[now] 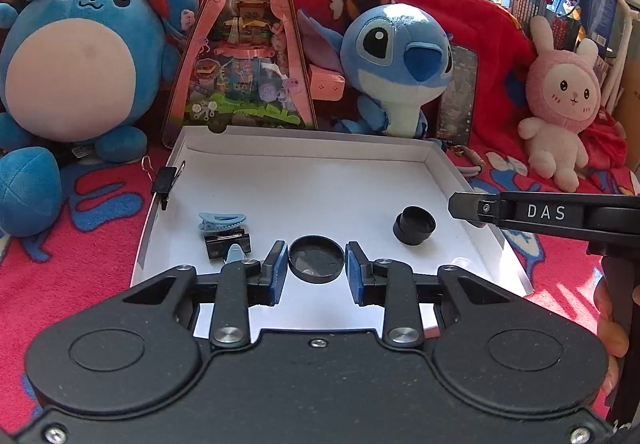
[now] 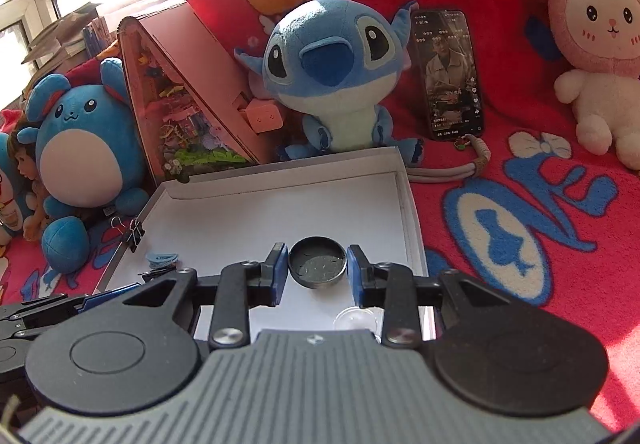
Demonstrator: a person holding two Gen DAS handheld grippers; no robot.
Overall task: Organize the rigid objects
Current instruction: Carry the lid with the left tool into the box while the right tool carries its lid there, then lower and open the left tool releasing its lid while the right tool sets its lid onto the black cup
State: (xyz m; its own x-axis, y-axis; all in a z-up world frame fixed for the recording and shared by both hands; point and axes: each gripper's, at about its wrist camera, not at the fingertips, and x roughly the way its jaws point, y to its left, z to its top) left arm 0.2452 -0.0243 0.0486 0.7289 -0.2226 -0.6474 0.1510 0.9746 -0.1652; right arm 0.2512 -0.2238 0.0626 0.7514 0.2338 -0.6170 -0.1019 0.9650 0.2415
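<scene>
A white shallow box [image 1: 304,159] lies on a red blanket. In the left wrist view a black round lid [image 1: 317,258] lies between my left gripper's [image 1: 317,272] blue pads, which stand just apart from it. A black round container [image 1: 414,226] stands to the right, and a blue hair clip [image 1: 221,220] and a black binder clip [image 1: 226,242] to the left. In the right wrist view my right gripper [image 2: 317,271] brackets a black round container [image 2: 317,262]; the pads stand at its sides with a thin gap. The right gripper's arm [image 1: 552,213] shows at the box's right edge.
Plush toys line the back: a round blue one [image 1: 76,59], a Stitch [image 1: 394,67], a pink rabbit [image 1: 560,103]. A pink triangular toy box [image 1: 244,55] and a phone [image 2: 448,75] lean behind. A binder clip [image 1: 166,179] grips the box's left wall. A clear lid [image 2: 356,320] lies under the right gripper.
</scene>
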